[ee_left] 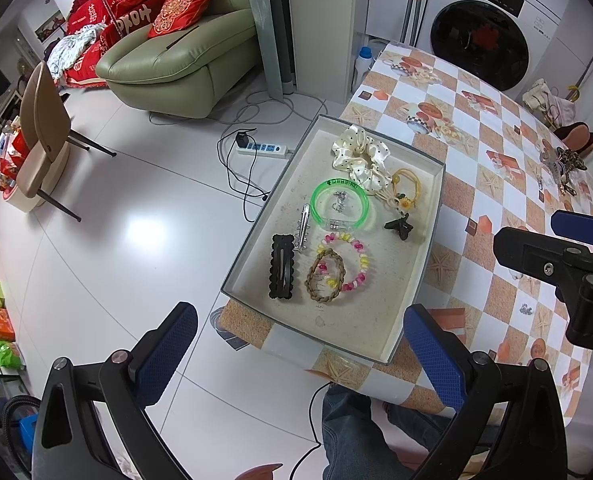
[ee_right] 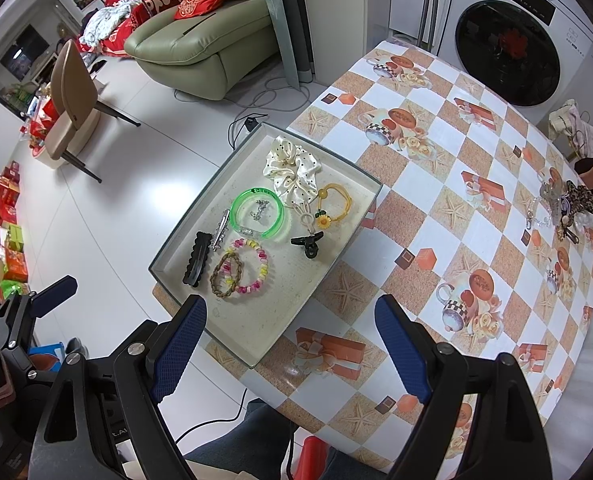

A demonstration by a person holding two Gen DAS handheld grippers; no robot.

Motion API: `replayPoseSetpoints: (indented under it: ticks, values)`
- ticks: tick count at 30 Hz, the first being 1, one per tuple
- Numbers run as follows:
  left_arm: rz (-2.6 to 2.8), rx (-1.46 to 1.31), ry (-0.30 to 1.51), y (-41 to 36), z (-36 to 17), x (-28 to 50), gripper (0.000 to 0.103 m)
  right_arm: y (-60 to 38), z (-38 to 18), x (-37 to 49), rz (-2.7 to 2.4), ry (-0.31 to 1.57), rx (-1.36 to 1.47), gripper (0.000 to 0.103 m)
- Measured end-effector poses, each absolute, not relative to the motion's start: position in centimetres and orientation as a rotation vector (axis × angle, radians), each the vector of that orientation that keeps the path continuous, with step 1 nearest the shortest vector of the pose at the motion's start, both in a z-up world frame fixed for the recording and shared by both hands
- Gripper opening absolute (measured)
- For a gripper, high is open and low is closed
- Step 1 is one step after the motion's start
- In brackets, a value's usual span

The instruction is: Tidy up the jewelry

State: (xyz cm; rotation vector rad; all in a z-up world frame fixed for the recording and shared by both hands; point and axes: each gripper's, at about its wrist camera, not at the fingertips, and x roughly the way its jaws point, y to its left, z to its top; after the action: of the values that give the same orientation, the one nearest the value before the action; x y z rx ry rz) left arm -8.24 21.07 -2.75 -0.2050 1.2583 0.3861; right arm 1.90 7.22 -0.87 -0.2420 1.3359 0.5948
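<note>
I see the shallow grey rectangular tray (ee_right: 360, 178) of jewelry at the checkered surface's (ee_right: 448, 216) left edge, long axis running away. Left claw (ee_left: 300, 354) and right claw (ee_right: 292, 346): both apart, empty.

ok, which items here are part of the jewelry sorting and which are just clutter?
Job:
tray
green bangle
beaded bracelet
braided bracelet
black clip
scrunchie
unsorted pile

Lying about:
power strip
detergent bottle
sofa
washing machine

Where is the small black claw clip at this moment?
In both views the black claw clip lies inside the tray, near its table-side wall, just below the sunflower hair tie and beside the green bangle.
</note>
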Motion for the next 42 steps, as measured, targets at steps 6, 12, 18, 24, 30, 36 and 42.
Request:
replayPoseSetpoints:
  ticks: [6, 12, 18, 24, 30, 36, 42]
  values:
    - [0.386, -0.205, 1.259, 21.08, -2.77, -8.22, 0.103, 7.23, -0.87, 1.89, 0.594, 1.337, -0.241, 0.088]
    - [0.385, -0.204, 1.259, 21.09, -2.75, -8.22, 0.103, 7.22, -0.87, 1.92, 0.594, 1.337, -0.241, 0.088]
    - [0.386, -0.203, 1.259, 21.08, -2.75, -8.24, 0.103, 7.21, -0.87, 1.93, 0.595, 1.337, -0.241, 0.088]
    - [0.386, -0.203, 1.259, 21.06, -2.78, -8.23, 0.103, 7.19, -0.87, 1.92, 0.594, 1.338, -0.240, 0.088]
    - [0.386, -0.203, 1.259, 21.05, -2.80, -8.24, 0.103, 7.19, -0.87, 1.93, 0.596, 1.338, -0.241, 0.088]
    - [0.388, -0.203, 1.261, 21.12, -2.80, -8.37, 0.103, 7.19, -0.86, 1.94, 0.595, 1.339, -0.240, 0.088]
    - [0.387, -0.196, 1.260, 21.29, -2.83, -8.53, 0.103, 7.22, -0.84, 1.92, 0.595, 1.339, -0.240, 0.088]
